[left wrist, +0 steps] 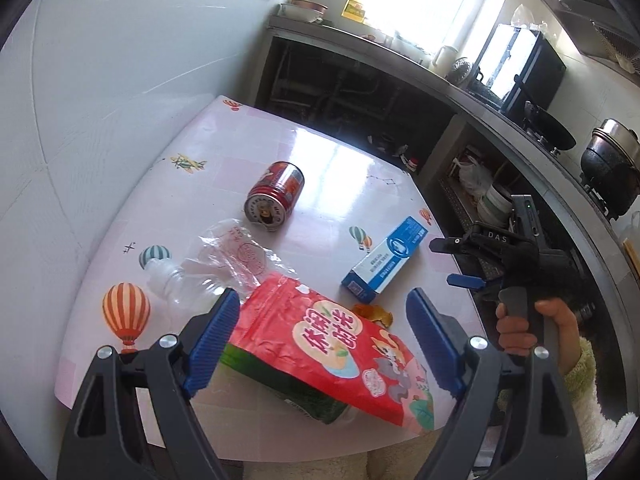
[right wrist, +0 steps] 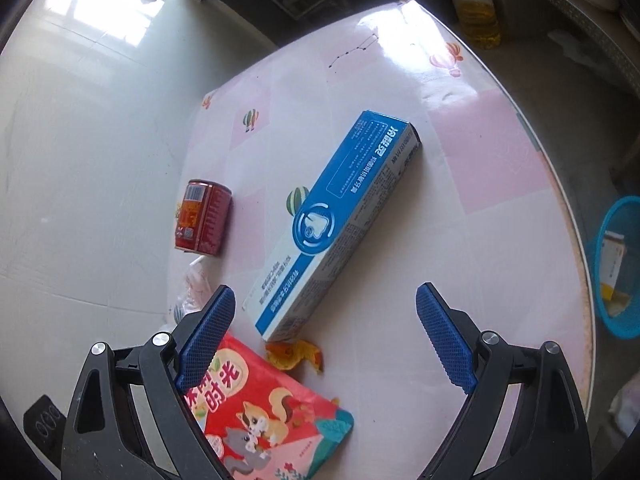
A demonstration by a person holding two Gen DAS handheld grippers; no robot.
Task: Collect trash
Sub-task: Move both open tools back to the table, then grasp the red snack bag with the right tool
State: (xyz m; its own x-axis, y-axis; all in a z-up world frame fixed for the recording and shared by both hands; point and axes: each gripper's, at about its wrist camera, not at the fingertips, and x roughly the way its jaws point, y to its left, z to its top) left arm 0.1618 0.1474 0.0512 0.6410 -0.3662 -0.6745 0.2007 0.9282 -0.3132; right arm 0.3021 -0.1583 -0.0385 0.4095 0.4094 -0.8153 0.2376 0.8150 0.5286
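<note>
Trash lies on a pink patterned table (left wrist: 320, 144). A red snack bag (left wrist: 332, 344) is nearest, and my left gripper (left wrist: 324, 340) hovers open over it, not touching. Beyond it are a clear plastic bottle (left wrist: 176, 284), a crumpled clear wrapper (left wrist: 244, 256), a red can (left wrist: 276, 196) on its side, a blue and white toothpaste box (left wrist: 384, 260) and a small orange wrapper (left wrist: 372, 314). In the right wrist view my right gripper (right wrist: 326, 336) stands open just short of the box (right wrist: 336, 224), above the orange wrapper (right wrist: 296, 354) and the bag (right wrist: 264, 412). The can (right wrist: 204, 218) lies to the left.
A blue basket (right wrist: 620, 268) holding some trash stands on the floor past the table's right edge. A bottle of yellow oil (right wrist: 476, 12) stands on the floor beyond the table. A white wall borders the table's left side. A kitchen counter (left wrist: 460, 92) with pots runs behind.
</note>
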